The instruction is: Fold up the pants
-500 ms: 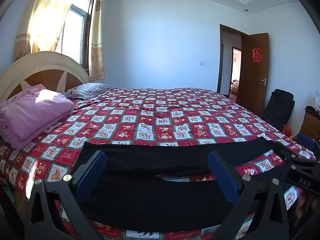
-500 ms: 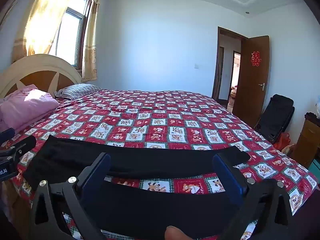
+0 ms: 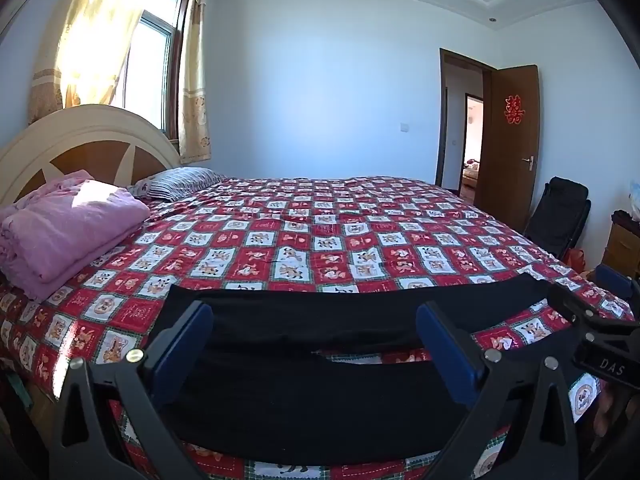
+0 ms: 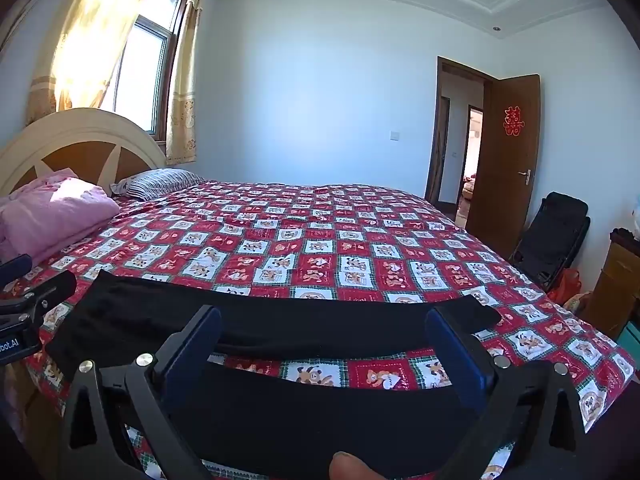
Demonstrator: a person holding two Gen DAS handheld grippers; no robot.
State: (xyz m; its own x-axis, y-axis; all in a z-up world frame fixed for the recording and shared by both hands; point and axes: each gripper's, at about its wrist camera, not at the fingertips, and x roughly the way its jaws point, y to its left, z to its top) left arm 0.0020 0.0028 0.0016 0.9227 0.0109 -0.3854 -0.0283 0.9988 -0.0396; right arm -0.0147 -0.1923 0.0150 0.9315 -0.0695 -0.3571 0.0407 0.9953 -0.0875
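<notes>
Black pants (image 3: 312, 392) lie spread flat along the near edge of the bed, legs running to the right; they also show in the right wrist view (image 4: 304, 328). My left gripper (image 3: 314, 340) is open, its blue pads wide apart, hovering over the waist end. My right gripper (image 4: 322, 344) is open over the leg end, holding nothing. The right gripper's fingers show at the right edge of the left wrist view (image 3: 600, 320); the left gripper shows at the left edge of the right wrist view (image 4: 24, 300).
The bed has a red patchwork quilt (image 3: 320, 240). A folded pink blanket (image 3: 60, 232) and a striped pillow (image 3: 180, 182) lie by the headboard. A black chair (image 3: 560, 216), a wooden cabinet (image 3: 624, 248) and an open door (image 3: 508, 136) stand at right.
Both views have shifted very slightly; the pants and both open grippers stand much as before.
</notes>
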